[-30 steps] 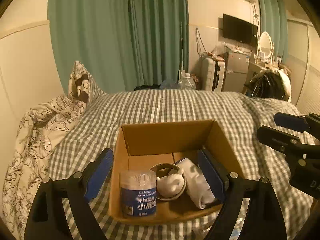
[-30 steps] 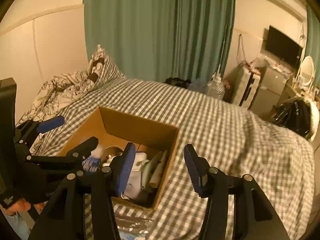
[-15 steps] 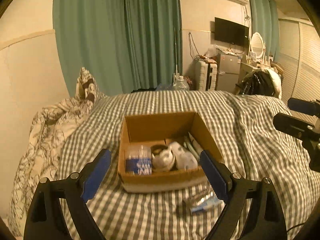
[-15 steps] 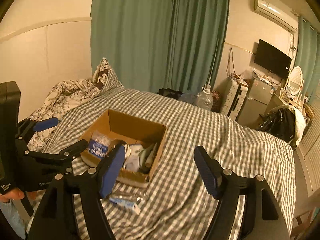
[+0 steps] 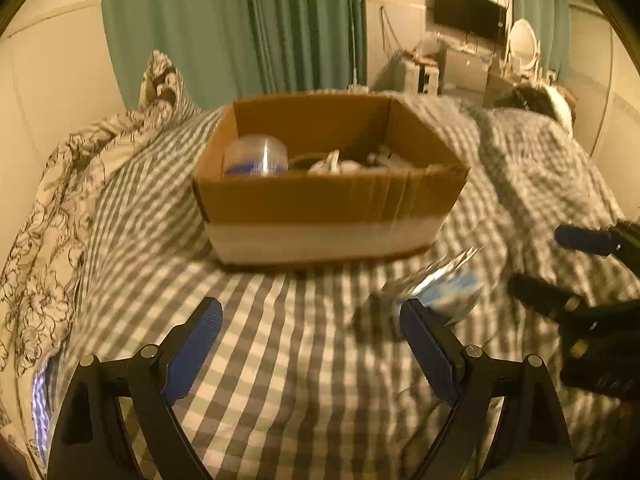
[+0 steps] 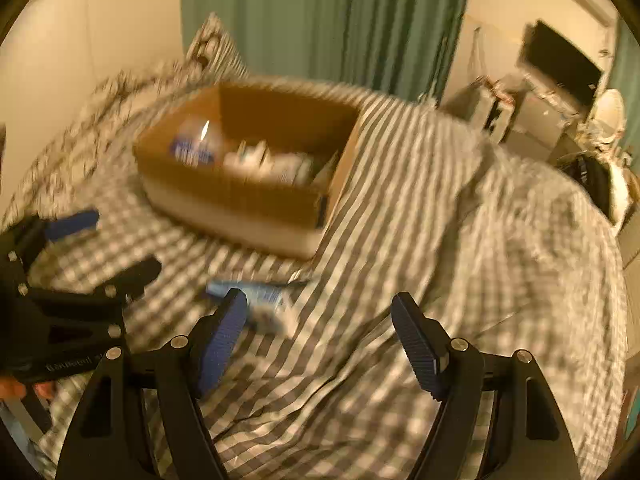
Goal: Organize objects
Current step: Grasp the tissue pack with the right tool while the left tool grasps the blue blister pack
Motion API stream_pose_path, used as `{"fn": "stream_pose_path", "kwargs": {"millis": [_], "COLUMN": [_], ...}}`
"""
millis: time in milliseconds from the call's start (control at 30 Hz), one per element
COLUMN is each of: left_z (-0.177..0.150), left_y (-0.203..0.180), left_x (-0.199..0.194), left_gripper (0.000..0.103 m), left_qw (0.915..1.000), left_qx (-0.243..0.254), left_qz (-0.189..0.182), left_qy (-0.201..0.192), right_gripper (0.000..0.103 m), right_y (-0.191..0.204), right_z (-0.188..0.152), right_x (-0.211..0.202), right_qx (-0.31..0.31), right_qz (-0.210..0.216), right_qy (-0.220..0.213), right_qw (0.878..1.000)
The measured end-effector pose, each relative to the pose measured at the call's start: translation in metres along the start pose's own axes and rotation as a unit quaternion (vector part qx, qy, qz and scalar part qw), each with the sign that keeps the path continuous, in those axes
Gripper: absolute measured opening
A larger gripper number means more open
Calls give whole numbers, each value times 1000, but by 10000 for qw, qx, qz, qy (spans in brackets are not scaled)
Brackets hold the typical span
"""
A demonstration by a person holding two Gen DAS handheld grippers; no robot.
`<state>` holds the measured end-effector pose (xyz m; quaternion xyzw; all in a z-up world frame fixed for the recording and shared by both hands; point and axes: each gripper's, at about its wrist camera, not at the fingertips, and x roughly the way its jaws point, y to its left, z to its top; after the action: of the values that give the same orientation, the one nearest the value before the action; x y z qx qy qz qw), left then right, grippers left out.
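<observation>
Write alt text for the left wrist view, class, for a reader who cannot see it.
An open left gripper hovers empty over a grey checked bedspread, facing a cardboard box of toiletries. A blurred blue-and-clear packet lies loose on the bedspread near the box, with the right gripper at the right edge.

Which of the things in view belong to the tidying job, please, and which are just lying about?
Part of the job:
cardboard box
lidded tub inside it
loose blue-and-clear packet on the bedspread

Just lying about:
floral duvet
green curtain
television
round mirror
</observation>
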<state>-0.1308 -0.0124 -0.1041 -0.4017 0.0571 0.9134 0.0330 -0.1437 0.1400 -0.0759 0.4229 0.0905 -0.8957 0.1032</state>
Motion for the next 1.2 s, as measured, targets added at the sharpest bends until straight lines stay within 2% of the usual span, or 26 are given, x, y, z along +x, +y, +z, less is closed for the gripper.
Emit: {"fn": "stream_pose_path", "kwargs": {"millis": [233,467,500,533,567,633,733,967,1067,1200], "left_z": [-6,-10,-9,-9,-10,-10,-12,-12,-11,-13], "left_y": [20,21,21,20,19,18,13,-2,-12,-33], "left_x": [10,16,16,16,16,17,16,13,14,22], "left_gripper": [93,93,93,93,93,93,93,93,93,93], "left_qw": [9989,9985,9985,9985,9986,9988,9992,9995,9994,9983], "left_qx": [-414,-439,-431,-422,-407,-367,-251,54,145,396], "left_qz": [-160,-191,-191,-180,-161,-125,-47,99,73,-50], "left_qy": [166,278,280,283,289,306,321,303,322,423], "right_gripper": [74,73,65,49,43,31,22,20,20,20], "right_y": [5,13,14,15,17,21,22,6,-12,-36], "right_z": [-7,5,5,4,2,-2,-8,-16,-14,-12], "right_x": [53,76,79,80,82,79,63,14,-11,-24], "right_qx": [-6,-143,-143,-156,-210,-353,-359,-132,13,229], "right_qz": [461,892,991,1042,1048,918,934,837,469,-16], "right_qy": [544,631,664,707,768,791,670,236,-46,-169], "right_qw": [9975,9939,9928,9919,9913,9920,9927,9961,9989,9996]}}
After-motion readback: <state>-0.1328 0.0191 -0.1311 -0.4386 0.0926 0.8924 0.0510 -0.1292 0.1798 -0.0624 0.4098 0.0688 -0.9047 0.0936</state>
